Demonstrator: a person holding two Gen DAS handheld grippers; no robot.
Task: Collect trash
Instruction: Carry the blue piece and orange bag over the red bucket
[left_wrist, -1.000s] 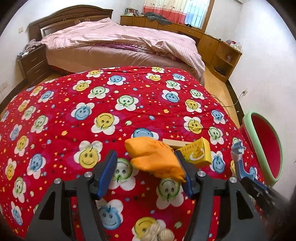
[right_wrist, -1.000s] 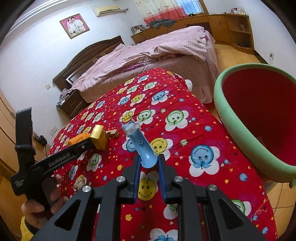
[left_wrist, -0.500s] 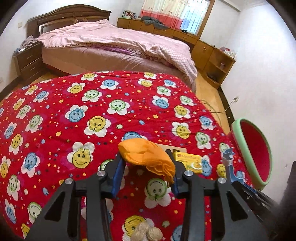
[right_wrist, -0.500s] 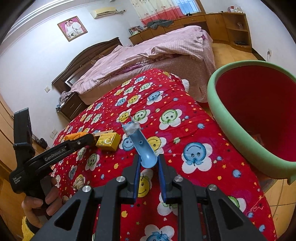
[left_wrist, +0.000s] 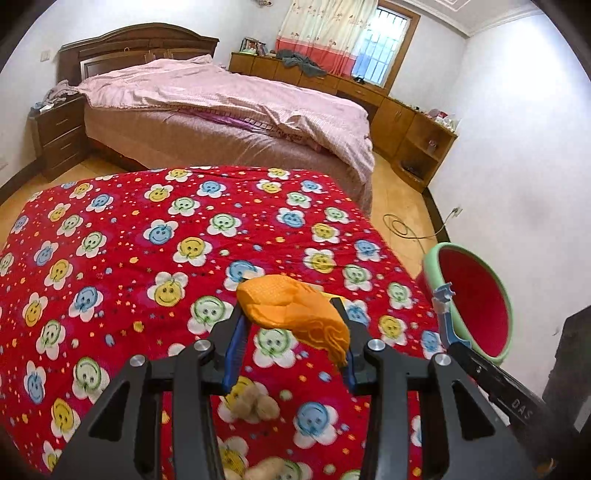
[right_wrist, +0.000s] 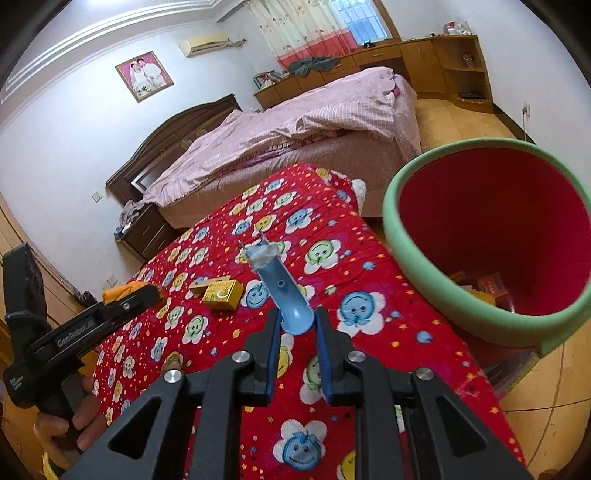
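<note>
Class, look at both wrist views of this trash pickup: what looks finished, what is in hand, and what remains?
Done: some boxes already lie inside the red bin. In hand: the left tongs grip an orange cloth lifted off the red blanket; the right tongs pinch a blue plastic piece, near the bin. Left: a yellow box and brownish lumps on the blanket.

A red quilt (left_wrist: 110, 258) patterned with smiley-face flowers lies under an orange cloth (left_wrist: 291, 310), a yellow box (right_wrist: 221, 293), a light-blue plastic piece (right_wrist: 288, 299) and a green-rimmed red bin (right_wrist: 480, 236).
</note>
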